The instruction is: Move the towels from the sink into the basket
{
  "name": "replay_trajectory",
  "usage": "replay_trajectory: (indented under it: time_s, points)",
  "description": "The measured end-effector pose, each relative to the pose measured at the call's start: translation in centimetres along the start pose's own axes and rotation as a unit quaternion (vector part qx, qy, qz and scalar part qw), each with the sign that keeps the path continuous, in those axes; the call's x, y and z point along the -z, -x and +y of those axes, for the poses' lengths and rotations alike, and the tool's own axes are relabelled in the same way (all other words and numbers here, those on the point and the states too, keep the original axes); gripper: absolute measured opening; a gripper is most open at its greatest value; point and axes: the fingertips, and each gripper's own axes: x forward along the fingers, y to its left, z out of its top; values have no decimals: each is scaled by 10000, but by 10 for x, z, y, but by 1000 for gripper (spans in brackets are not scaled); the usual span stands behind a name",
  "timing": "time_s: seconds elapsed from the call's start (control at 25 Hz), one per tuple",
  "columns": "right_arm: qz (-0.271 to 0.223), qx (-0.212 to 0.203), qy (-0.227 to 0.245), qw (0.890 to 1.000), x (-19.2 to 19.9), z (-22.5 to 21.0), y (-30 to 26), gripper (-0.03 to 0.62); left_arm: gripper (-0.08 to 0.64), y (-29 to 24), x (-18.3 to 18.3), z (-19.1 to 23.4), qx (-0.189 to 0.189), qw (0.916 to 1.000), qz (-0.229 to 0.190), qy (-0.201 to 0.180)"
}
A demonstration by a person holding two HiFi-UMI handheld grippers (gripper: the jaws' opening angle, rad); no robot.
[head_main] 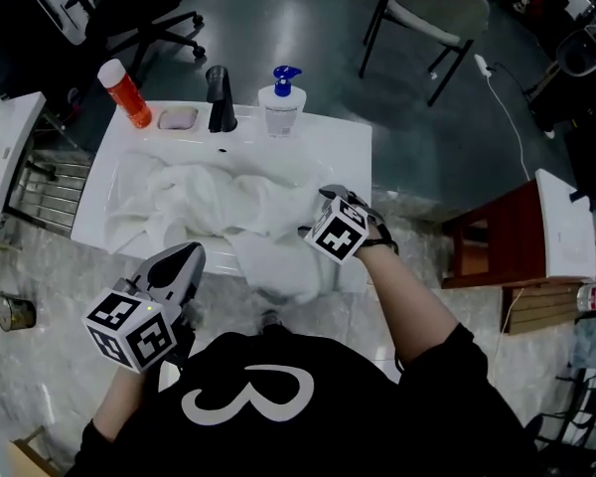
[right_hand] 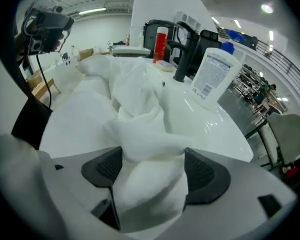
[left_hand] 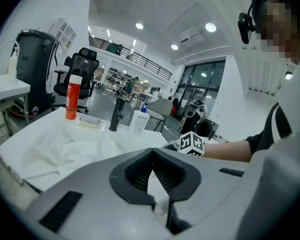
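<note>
White towels (head_main: 204,202) lie heaped in the white sink (head_main: 350,142), and one fold (head_main: 288,271) hangs over its front edge. My right gripper (head_main: 316,238) is at the sink's front right, over that fold. In the right gripper view its jaws (right_hand: 152,171) stand wide, open, with a thick bunch of towel (right_hand: 150,144) filling the gap between the pads. My left gripper (head_main: 184,258) hovers just outside the sink's front edge, left of the hanging fold. Its jaws (left_hand: 152,176) are shut with nothing in them. No basket shows in any view.
Along the sink's back rim stand an orange bottle (head_main: 125,92), a soap dish (head_main: 177,118), a black faucet (head_main: 220,97) and a pump soap bottle (head_main: 282,102). A white unit (head_main: 5,147) is at the left, a red-brown stand (head_main: 497,237) at the right, chairs (head_main: 432,18) behind.
</note>
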Motion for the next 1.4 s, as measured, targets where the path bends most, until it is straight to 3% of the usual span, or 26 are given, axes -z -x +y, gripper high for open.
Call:
replay_trajectory:
  time_s: [0.12,0.28,0.4,0.56,0.68,0.8,0.96,1.12,1.4]
  points:
    - [307,-37,345,9989,4,-3,-8,368,6,-3,3,4,-46,9999,-69,59]
    - [621,-238,461,9967,8,0,-14,356,6,-7,6,8,-45,9998,-146,120]
    - [934,-364,518,9936,13,4,-16,197,6,-9,8,11,-39,9996,-211,166]
    - [1193,-395,498,9908,13,3,-19,102,6,-11,11,19,-64,9994,-232,265]
    - [1190,-571,-77,9912,19,-2,-14,75,6,-10,12,22,-89,9992,-253,303]
    - [558,-819,-819,9917,8,-5,-2,71,6,-11,14,26,-134,9989,-267,350]
    - [-348,-1038,-1614,9808,-14,-7,23,71,6,-11,12,30,-189,9986,-296,406]
    - [-1056,-1187,-1938,9681,-40,-6,49,71,6,-5,2,27,-179,9986,-365,333]
    - [-2291,-1549,-2285,9335,-89,0,103,71,6,14,-16,23,-316,9976,-572,223]
